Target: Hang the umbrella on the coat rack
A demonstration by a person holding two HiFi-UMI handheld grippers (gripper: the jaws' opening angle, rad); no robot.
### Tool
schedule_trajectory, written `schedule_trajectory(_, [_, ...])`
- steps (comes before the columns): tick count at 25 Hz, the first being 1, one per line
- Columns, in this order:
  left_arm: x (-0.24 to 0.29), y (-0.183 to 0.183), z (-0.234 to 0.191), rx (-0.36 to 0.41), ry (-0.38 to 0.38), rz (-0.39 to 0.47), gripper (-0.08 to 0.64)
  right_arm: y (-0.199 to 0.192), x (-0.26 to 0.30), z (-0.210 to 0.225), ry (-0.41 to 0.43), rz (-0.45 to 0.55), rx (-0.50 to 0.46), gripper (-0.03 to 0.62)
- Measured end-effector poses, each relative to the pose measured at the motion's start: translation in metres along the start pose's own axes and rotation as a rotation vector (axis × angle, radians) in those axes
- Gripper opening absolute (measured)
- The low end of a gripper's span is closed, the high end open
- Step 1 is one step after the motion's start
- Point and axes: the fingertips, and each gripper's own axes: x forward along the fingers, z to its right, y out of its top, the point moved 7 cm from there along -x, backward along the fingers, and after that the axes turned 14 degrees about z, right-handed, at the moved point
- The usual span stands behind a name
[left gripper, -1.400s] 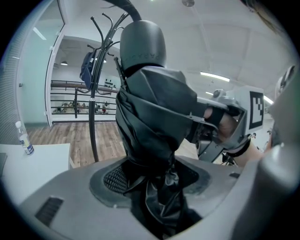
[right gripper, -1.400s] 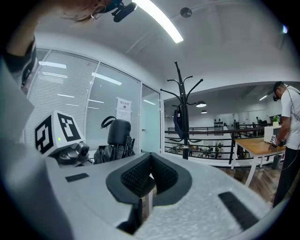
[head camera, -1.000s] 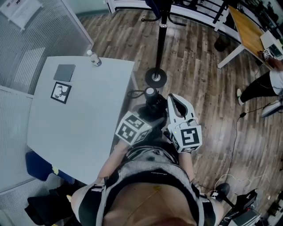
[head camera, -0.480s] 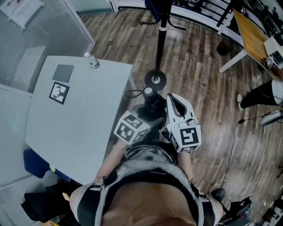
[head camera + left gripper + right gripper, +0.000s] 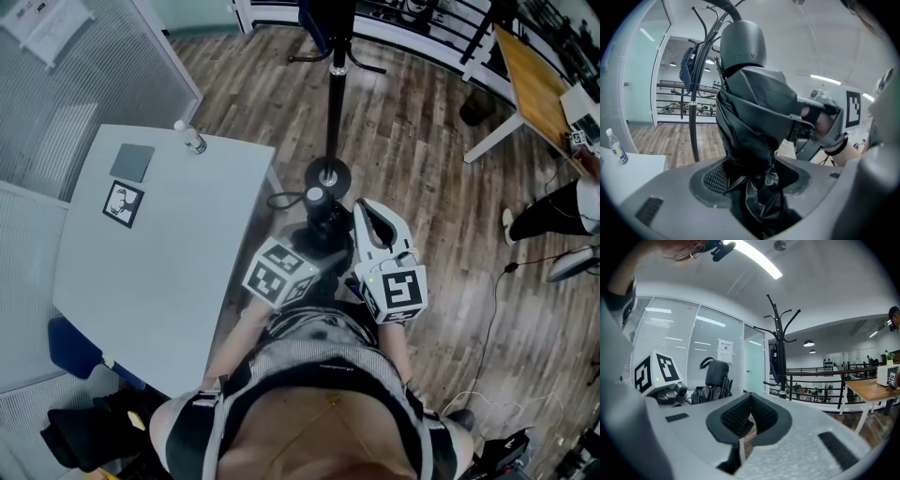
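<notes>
In the head view the folded black umbrella stands upright just on the person's side of the coat rack's round base, with its thin strap loop hanging toward the white table that lies left of the rack. The left gripper is against the umbrella and the right gripper is just beside it, on the side away from the table. The left gripper view shows the jaws clamped on bunched fabric low on the umbrella, not on the hard handle cap. The rack stands behind, with a blue bag on one arm. In the right gripper view the pads are pressed together with nothing between them, and the rack's curved hooks rise well above. The main risk I see is the cloth sliding or the umbrella swinging as it is raised. The thin loop could also miss a hook or catch on the arm with the bag.
</notes>
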Motion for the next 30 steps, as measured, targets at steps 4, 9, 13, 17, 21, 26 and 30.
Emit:
schedule_trajectory(4, [0.011,0.004,0.003,0.000,0.008,0.015,0.262,0.001,0.000,0.013,0.018,0.006,-0.006,0.004])
schedule_trajectory(9, [0.021,0.005,0.003,-0.005,0.034,0.011,0.262,-0.004,0.001,0.023,0.027,0.010,0.006,0.004])
schedule_trajectory(13, [0.025,0.004,0.006,-0.010,0.048,0.007,0.262,-0.007,-0.003,0.028,0.029,0.004,0.018,0.003])
schedule_trajectory(17, [0.030,0.003,0.010,-0.020,0.053,0.004,0.262,-0.007,-0.007,0.033,0.043,-0.006,0.018,0.003])
schedule_trajectory(21, [0.032,0.002,0.014,-0.022,0.049,-0.007,0.262,-0.008,-0.012,0.035,0.029,-0.009,0.029,0.004])
schedule_trajectory(26, [0.038,0.005,0.017,-0.010,0.033,-0.021,0.262,-0.007,-0.020,0.041,0.000,-0.005,0.033,0.003])
schedule_trajectory(30, [0.041,0.009,0.018,0.000,0.012,-0.025,0.261,-0.006,-0.025,0.046,-0.035,-0.003,0.029,0.003])
